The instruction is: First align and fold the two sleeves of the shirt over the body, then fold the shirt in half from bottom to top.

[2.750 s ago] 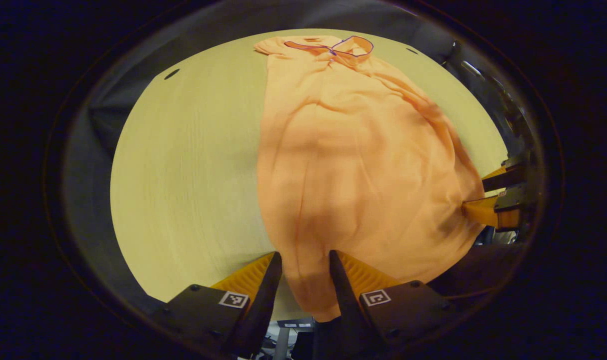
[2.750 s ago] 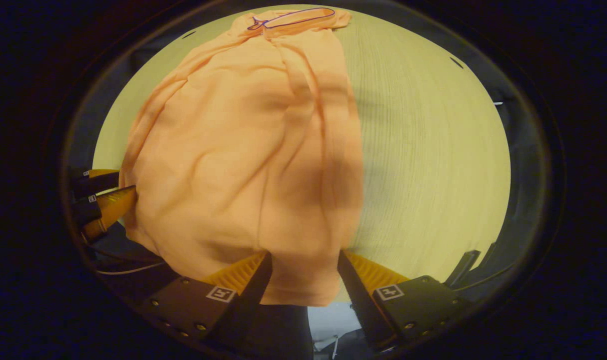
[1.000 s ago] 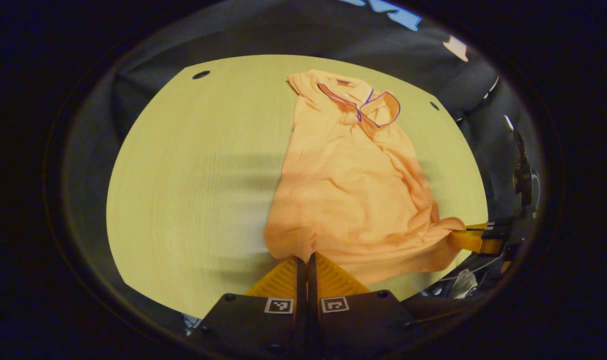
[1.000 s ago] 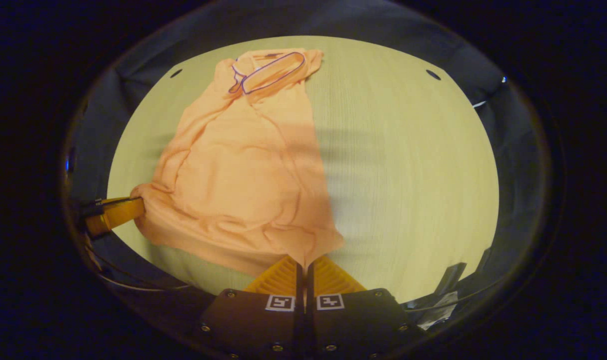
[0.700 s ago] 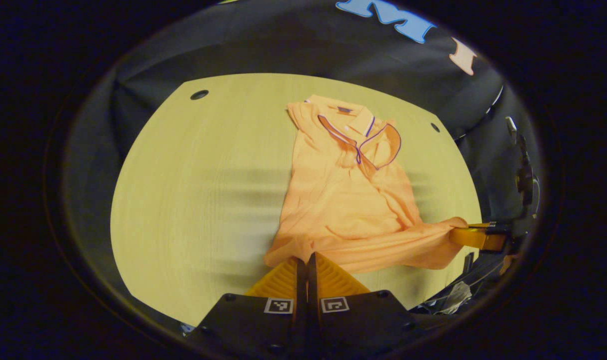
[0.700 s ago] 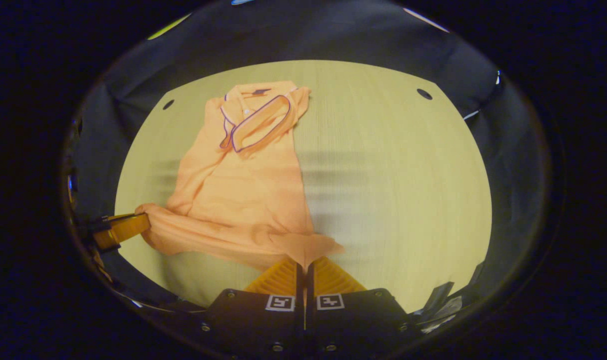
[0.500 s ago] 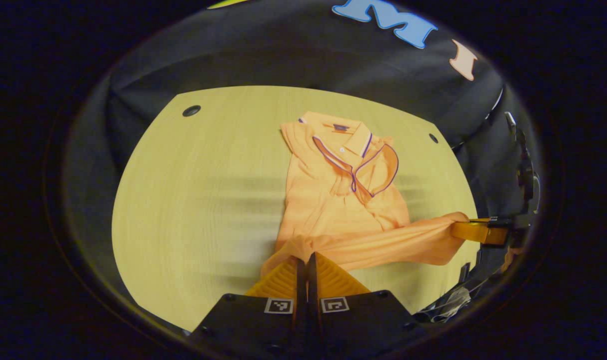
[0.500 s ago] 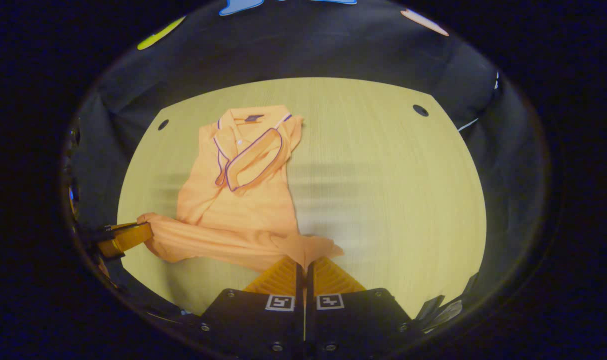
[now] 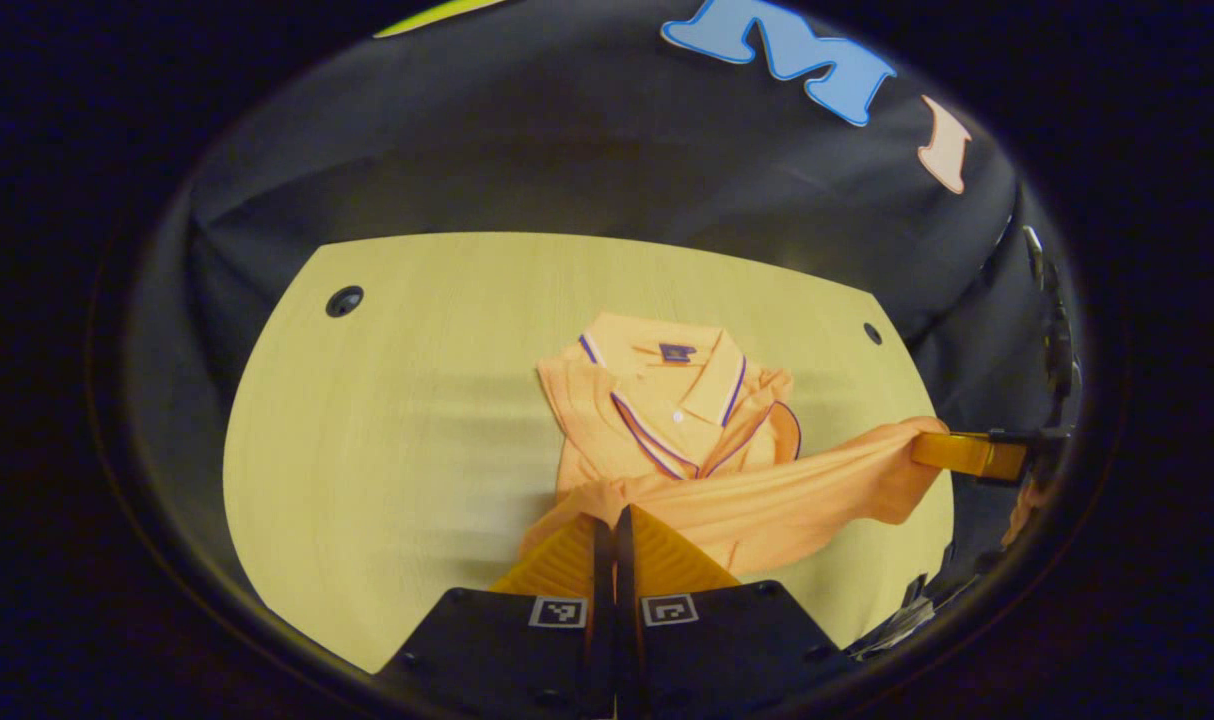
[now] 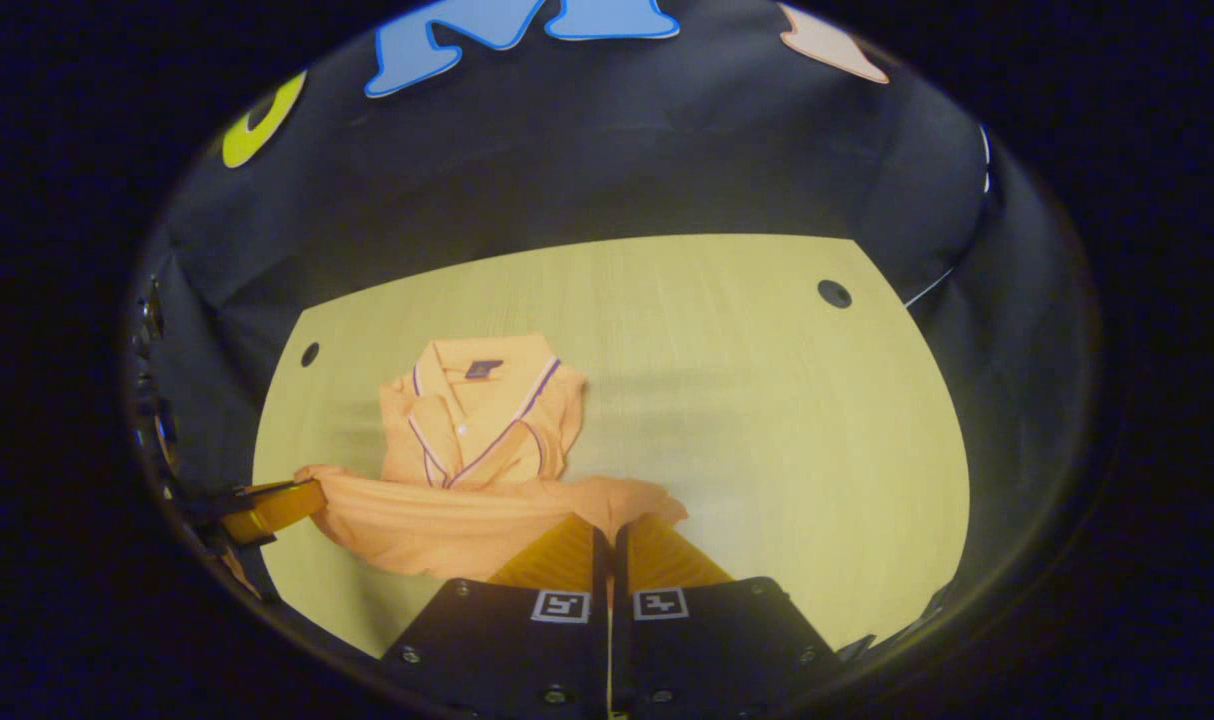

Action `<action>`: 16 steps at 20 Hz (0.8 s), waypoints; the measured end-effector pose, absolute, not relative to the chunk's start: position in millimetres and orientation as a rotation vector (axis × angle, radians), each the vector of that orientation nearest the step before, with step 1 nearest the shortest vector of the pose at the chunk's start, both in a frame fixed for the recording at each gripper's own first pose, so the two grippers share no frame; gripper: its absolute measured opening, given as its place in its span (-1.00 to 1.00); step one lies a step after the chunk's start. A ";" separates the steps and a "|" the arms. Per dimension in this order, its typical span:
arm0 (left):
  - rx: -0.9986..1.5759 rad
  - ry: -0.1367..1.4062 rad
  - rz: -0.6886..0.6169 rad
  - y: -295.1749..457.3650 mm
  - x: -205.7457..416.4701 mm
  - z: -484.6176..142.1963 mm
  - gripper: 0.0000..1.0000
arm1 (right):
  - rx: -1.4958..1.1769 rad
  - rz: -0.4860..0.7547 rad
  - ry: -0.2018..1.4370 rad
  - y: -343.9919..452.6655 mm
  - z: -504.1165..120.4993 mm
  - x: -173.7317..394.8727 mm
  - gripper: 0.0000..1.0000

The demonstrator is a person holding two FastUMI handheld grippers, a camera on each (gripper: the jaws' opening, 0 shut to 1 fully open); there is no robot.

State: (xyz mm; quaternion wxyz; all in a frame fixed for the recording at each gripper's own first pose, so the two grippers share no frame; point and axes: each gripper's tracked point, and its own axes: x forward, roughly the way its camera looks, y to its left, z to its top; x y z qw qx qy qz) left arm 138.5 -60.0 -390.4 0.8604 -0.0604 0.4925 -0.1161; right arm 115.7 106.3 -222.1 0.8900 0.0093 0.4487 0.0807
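We see the orange shirt lying on the pale wooden tabletop, collar at the far end and its hem lifted and stretched between us. Our left gripper has its jaws closed on one hem corner, and our right gripper has its jaws pinched tight on the other corner. The raised hem hangs just in front of the collar.

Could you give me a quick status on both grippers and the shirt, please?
Left gripper shut on the hem, right gripper likewise. Orange polo shirt hem lifted above the table, short of the collar. Nothing in the way.
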 end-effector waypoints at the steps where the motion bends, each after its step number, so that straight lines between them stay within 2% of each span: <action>1: -0.127 1.023 -0.242 -62.9 150.3 -390.7 -0.89 | 0.030 0.160 0.912 107.2 -217.9 128.0 -0.96; 8: -0.102 0.921 -0.219 -75.7 225.3 -387.6 -0.89 | 0.122 0.102 0.813 118.1 -207.0 202.8 -0.97; 16: -0.120 0.892 -0.181 -82.9 267.1 -417.2 -0.89 | 0.204 0.060 0.835 126.1 -232.7 254.2 -0.97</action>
